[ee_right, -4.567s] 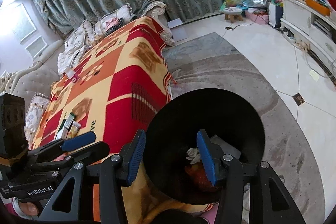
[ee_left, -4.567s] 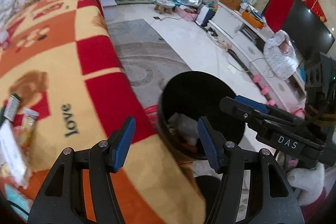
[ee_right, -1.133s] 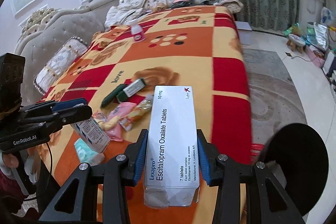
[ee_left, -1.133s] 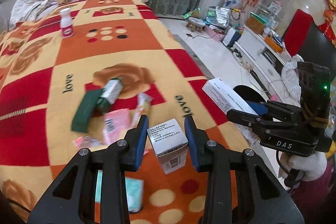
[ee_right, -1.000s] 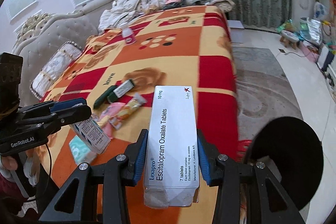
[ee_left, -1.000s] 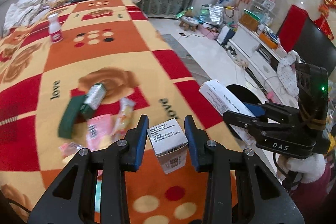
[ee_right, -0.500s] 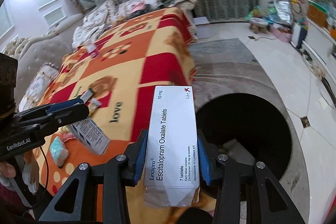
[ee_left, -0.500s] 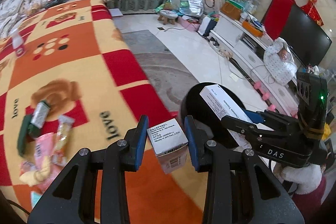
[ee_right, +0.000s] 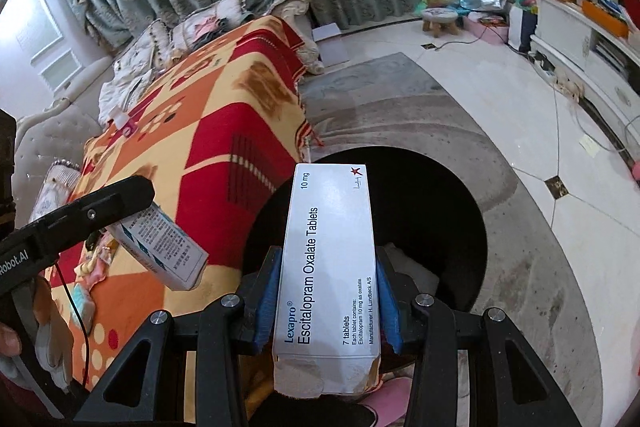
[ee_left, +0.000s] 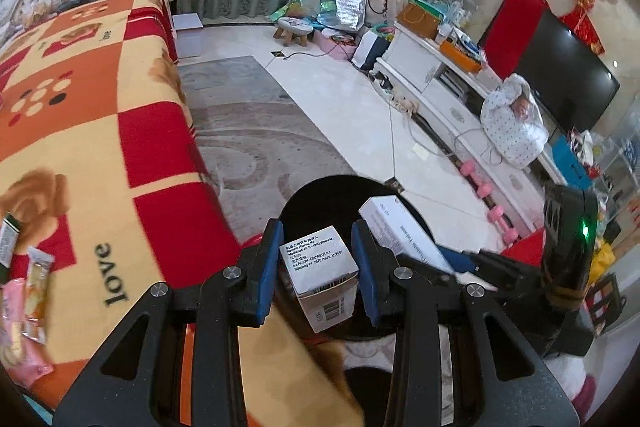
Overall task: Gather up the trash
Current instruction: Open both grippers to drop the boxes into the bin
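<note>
Here, left gripper [ee_left: 318, 269] clamped on small white box [ee_left: 320, 267]; right gripper [ee_right: 326, 307] clamped on long Lexapro tablet box [ee_right: 328, 259]. Both boxes hung over black bin [ee_right: 440, 195] on grey rug [ee_right: 540, 267], beside blanket-covered sofa [ee_left: 80, 131]. Wrappers [ee_left: 24, 291] lay on blanket.

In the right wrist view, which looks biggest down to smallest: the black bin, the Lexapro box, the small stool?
1. black bin
2. Lexapro box, though nearness to the camera enlarges it
3. small stool, far off
</note>
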Demonstrator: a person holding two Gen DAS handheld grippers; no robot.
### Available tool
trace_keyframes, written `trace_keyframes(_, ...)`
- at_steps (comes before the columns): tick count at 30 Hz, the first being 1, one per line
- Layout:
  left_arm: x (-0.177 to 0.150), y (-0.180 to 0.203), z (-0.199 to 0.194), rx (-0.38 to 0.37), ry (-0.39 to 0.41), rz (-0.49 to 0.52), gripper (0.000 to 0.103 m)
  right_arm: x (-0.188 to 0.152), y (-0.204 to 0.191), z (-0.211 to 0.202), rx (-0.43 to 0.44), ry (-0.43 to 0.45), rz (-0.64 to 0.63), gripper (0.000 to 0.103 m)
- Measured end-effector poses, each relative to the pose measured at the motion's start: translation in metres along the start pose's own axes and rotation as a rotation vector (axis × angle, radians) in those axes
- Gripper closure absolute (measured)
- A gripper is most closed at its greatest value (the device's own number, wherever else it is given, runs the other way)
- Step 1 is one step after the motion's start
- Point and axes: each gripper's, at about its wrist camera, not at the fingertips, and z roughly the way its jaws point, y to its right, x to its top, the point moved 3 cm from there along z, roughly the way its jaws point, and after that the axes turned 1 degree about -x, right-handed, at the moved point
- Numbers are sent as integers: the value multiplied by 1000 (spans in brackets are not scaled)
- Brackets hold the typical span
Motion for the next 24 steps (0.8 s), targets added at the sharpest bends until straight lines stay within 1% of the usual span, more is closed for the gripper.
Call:
trace_keyframes(2, 3, -1, 6, -27, 16, -32, 67, 2, 3, 2, -7, 2, 8, 61)
trace_keyframes(3, 4, -1, 10, -37, 11, -44, 64, 4, 3, 4, -10, 5, 13, 61)
trace_keyframes(4, 4, -1, 12, -37, 5, -49, 53, 6, 5, 4, -13, 10, 20, 60)
trace_keyframes(5, 3, -1, 13, -42, 0, -56, 45, 7, 7, 4, -19, 15, 31, 57)
trace_keyframes(6, 2, -3, 13, -49, 2, -60, 45, 7, 10, 5, -27, 19, 42, 49)
trace_keyframes(7, 2, -3, 13, -51, 5, -60, 45, 7, 10, 5, -34, 19, 47, 43)
trace_keyframes(8, 0, -3, 12, -43, 4, -55, 45, 7, 11, 6, -39, 16, 48, 41)
trace_keyframes(11, -3, -8, 10, -30, -7, -57, 45, 4, 8, 8, -35, 4, 39, 41)
trace_keyframes(14, -7, -15, 4, 0, -13, -65, 45, 1, 4, 11, -22, -9, 36, 41)
trace_keyframes(18, -15, -26, -7, 66, -5, -59, 45, -2, -6, 15, -7, -19, 21, 41)
trace_keyframes(24, -25, -43, -26, 132, 17, -71, 45, -3, -28, 17, 8, -25, -21, 41)
